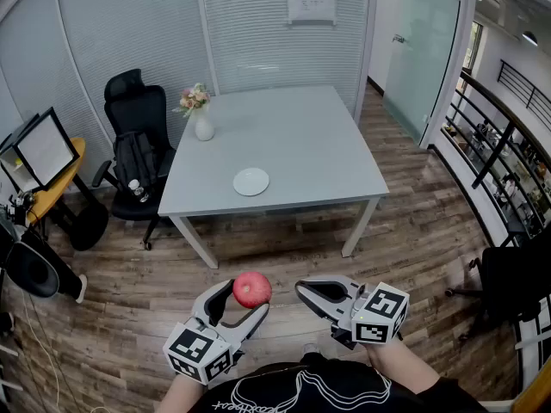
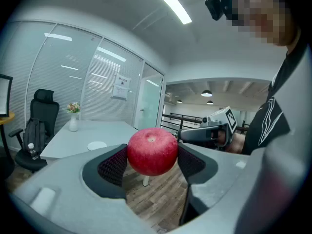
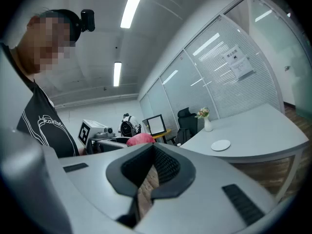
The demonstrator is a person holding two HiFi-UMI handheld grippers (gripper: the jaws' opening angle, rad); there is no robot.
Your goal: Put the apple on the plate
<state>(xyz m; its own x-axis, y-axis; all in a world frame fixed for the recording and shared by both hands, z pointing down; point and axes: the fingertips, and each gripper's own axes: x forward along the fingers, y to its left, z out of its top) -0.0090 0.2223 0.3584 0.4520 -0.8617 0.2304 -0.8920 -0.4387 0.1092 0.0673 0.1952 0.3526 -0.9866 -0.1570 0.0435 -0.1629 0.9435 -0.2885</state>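
A red apple point(image 1: 252, 289) point(image 2: 152, 149) sits between the padded jaws of my left gripper point(image 1: 241, 303) point(image 2: 152, 156), which is shut on it and held low in front of me, above the wooden floor. A small white plate point(image 1: 250, 181) point(image 2: 97, 145) point(image 3: 221, 145) lies near the front edge of the grey table point(image 1: 293, 136), well ahead of both grippers. My right gripper point(image 1: 303, 290) point(image 3: 150, 154) hovers beside the apple, to its right, with its jaws together and nothing in them. From the right gripper view only the apple's top point(image 3: 140, 139) shows, past the jaws.
A white vase of flowers point(image 1: 202, 122) stands on the table's left side. A black office chair point(image 1: 138, 136) with a backpack sits left of the table. A monitor point(image 1: 45, 149) stands on an orange desk further left. A railing point(image 1: 499, 144) runs along the right.
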